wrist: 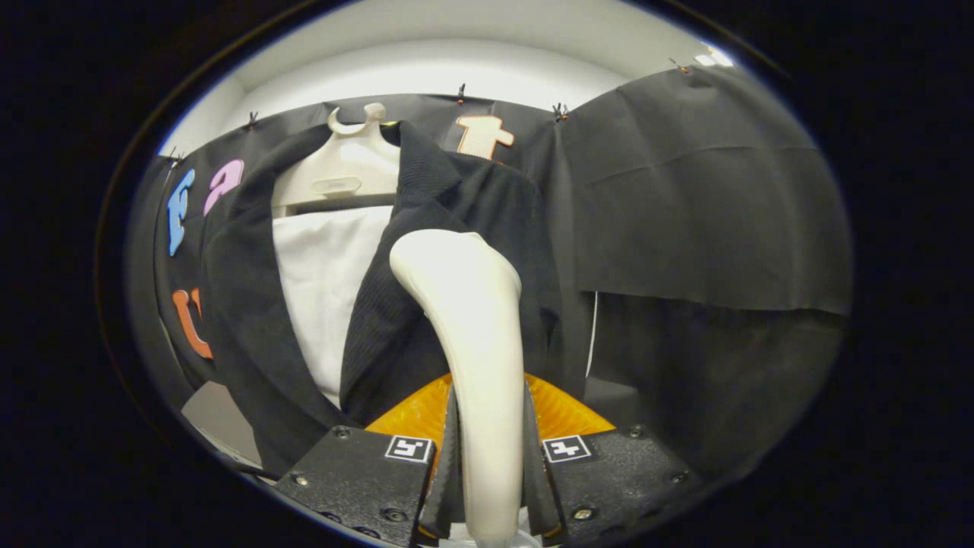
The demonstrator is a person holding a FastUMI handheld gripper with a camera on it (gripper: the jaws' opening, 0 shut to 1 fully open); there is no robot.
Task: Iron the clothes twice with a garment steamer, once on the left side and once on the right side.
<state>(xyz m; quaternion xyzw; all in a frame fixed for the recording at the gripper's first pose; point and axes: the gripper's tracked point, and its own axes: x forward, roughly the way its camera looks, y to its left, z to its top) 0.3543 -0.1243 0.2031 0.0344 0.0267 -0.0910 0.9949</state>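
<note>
My gripper (487, 464) is shut on the cream handle of the garment steamer (472, 327), both fingers pressing its sides. The steamer rises from between the fingers and its rounded head rests against the right front panel of a black jacket (449, 221). The jacket hangs open on a cream hanger (342, 171), with a white shirt (327, 281) showing between its lapels. The jacket's left panel (243, 304) hangs to the left of the shirt, apart from the steamer. The steamer's face is hidden against the cloth.
Black cloth (708, 198) covers the booth wall behind and to the right of the jacket, clipped along the top. A white ceiling (472, 53) runs above. A pale surface (221, 418) shows low on the left, below the jacket.
</note>
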